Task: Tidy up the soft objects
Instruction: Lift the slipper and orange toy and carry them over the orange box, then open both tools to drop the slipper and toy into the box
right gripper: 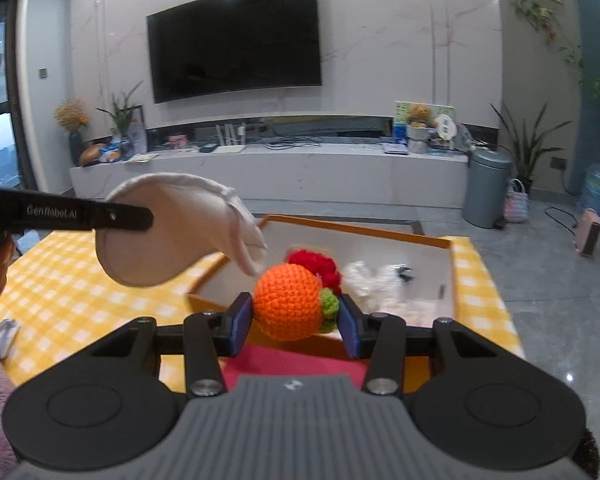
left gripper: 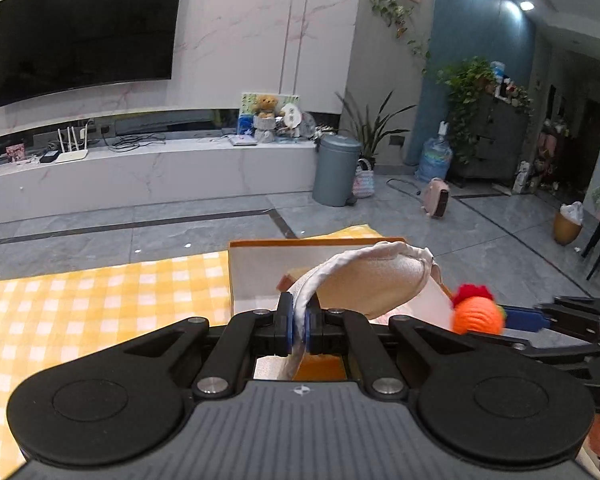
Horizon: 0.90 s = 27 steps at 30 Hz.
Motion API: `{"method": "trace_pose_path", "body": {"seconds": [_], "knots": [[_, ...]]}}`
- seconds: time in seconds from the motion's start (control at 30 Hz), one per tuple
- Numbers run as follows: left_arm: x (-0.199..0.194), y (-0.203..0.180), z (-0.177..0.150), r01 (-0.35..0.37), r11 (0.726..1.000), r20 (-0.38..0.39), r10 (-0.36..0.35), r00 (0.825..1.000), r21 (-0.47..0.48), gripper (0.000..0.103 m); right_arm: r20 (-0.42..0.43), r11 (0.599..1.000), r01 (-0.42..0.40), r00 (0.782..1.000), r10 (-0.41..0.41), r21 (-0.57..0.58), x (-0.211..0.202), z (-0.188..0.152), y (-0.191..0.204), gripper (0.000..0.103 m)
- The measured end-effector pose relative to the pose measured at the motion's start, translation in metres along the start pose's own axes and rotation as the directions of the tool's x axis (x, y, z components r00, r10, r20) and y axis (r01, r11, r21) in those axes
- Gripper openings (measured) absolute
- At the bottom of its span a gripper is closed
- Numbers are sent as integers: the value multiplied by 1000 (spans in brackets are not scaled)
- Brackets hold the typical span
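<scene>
My left gripper (left gripper: 299,326) is shut on the edge of a beige fabric pad (left gripper: 372,280) and holds it above the near-left part of an orange-rimmed box (left gripper: 312,242). The pad also shows in the right wrist view (right gripper: 160,232), left of the box (right gripper: 360,229). My right gripper (right gripper: 296,316) is shut on an orange crocheted ball with a red and green tuft (right gripper: 290,306), held over the box's near edge. The ball also shows in the left wrist view (left gripper: 478,314). White soft things (right gripper: 374,280) lie inside the box.
The box sits on a yellow checked tablecloth (left gripper: 100,300). A red cloth (right gripper: 292,364) lies under my right gripper. A grey bin (left gripper: 336,168) and a TV console (left gripper: 140,172) stand beyond on the tiled floor.
</scene>
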<state>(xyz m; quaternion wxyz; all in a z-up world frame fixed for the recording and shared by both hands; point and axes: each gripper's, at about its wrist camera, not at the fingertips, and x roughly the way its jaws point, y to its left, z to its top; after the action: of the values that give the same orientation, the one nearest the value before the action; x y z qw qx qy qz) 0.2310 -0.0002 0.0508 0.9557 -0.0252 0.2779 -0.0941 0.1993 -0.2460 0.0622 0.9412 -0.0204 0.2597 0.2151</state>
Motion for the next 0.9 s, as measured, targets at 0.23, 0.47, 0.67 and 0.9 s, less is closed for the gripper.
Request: {"method": "trace_pose_path", "body": {"seconds": [0.23,0.47,0.67,0.9], "knots": [[62,9,13,-31,995,-55,26,998,-97,6,-24,997,67,997,-67,-26,44,8,-36,46],[119,17,14,-157,978,-121,141,983,-140,6,-101,991,100,989,-108,-87,103,13,-71,46],[141,21,8,-190,970,-174,162,971,-154,6,-176,987,111,976,-130,-114,153,15,-89,46],[159,26,-4,-204,972,-250,170,953,-116,9,-225,973,132,959,-173,-189,188,4,-94,47]]}}
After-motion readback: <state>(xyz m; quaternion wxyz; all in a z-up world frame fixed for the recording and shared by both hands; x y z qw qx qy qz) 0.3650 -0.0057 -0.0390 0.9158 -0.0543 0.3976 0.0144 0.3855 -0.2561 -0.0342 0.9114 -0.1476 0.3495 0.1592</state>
